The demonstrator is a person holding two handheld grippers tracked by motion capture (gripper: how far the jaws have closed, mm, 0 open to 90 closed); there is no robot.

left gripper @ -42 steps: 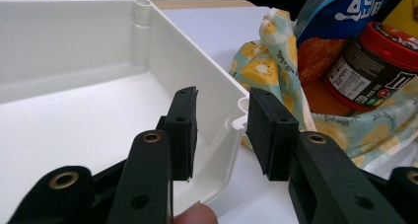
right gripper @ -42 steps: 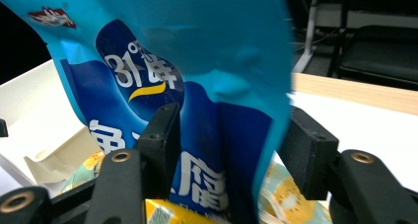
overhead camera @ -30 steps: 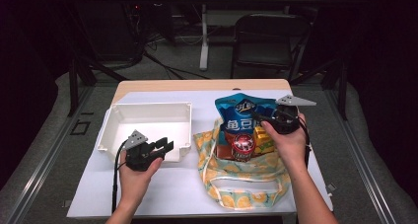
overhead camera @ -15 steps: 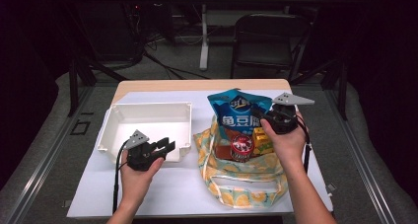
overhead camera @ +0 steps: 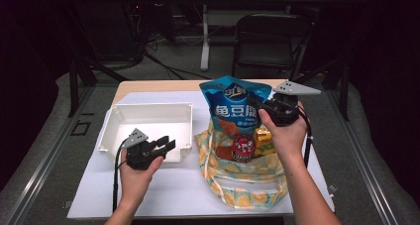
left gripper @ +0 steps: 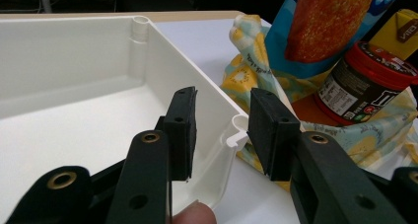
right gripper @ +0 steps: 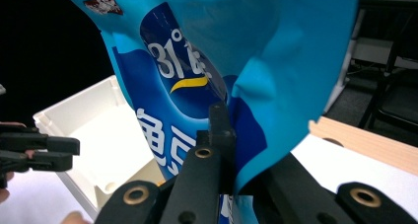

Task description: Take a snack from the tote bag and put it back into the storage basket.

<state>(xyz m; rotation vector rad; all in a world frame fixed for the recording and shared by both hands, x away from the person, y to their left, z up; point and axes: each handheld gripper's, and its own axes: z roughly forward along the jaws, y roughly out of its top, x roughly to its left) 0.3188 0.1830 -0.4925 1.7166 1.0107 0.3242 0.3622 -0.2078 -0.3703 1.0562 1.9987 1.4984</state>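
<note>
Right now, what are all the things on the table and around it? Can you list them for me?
snack bag: one, blue, lifted above the cloth bag
cloth bag: one, yellow patterned, table's right half
jar: one, red lid, in the cloth bag
yellow packet: one, beside the jar
tray: one, white, table's left half
chair: one, black, behind the table
left gripper: black, open, at the tray's corner
right gripper: black, pinching the snack bag
</note>
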